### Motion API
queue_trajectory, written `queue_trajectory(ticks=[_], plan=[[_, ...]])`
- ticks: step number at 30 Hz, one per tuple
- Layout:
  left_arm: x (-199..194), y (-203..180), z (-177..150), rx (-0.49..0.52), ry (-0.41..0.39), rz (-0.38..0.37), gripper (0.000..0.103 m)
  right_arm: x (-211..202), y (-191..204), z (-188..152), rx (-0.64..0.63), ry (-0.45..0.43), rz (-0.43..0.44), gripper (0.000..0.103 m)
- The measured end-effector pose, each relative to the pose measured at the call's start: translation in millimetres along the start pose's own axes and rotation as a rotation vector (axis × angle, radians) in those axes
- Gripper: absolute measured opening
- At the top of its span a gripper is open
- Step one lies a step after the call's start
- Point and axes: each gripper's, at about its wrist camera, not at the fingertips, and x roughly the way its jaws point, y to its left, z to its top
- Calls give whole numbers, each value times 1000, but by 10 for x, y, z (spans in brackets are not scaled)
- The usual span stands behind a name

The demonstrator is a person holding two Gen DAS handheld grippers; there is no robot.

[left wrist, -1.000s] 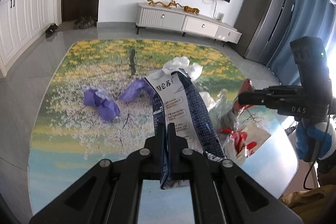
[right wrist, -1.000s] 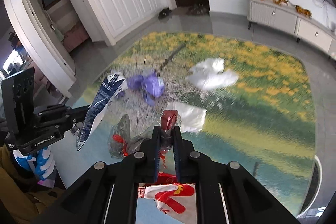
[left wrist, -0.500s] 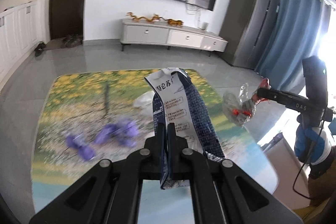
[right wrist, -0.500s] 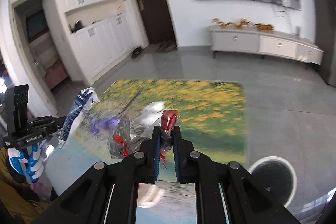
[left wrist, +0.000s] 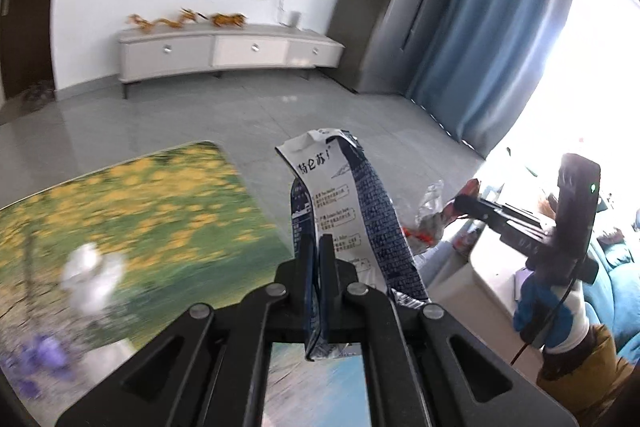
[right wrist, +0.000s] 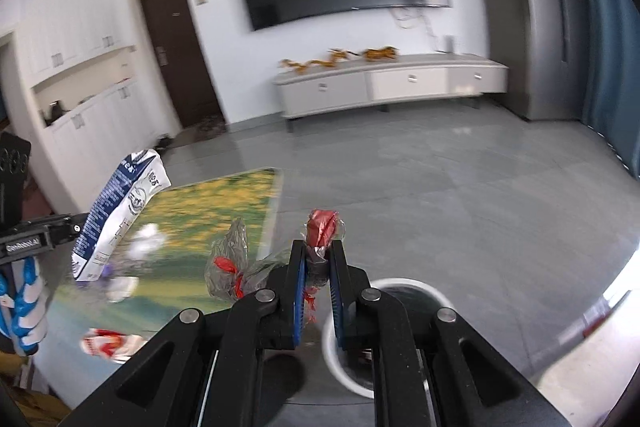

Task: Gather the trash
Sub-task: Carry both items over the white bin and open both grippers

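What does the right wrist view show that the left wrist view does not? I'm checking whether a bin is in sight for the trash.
Only the right wrist view shows the round white-rimmed bin on the grey floor, below the right gripper.

Only the left wrist view shows the blue curtain and bright window.

Both show the flattened blue-and-white carton clamped in the left gripper, the crumpled clear-and-red plastic wrapper in the right gripper, and the flower-print table.

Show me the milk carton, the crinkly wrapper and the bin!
milk carton (left wrist: 340,203): left wrist view, on its white printed face.
crinkly wrapper (right wrist: 322,223): right wrist view, on its red top.
bin (right wrist: 404,282): right wrist view, on its white rim.
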Motion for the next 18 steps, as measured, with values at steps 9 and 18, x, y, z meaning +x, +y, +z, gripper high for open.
queue_trajectory(ticks=[9,18], plan=[[1194,-478,211,3,151,-22,2,414,-703,-155,82,62,-85,11],[1959,-647,209,-42,244,-39,4,923,-1075,-397,130,144,-110,12]])
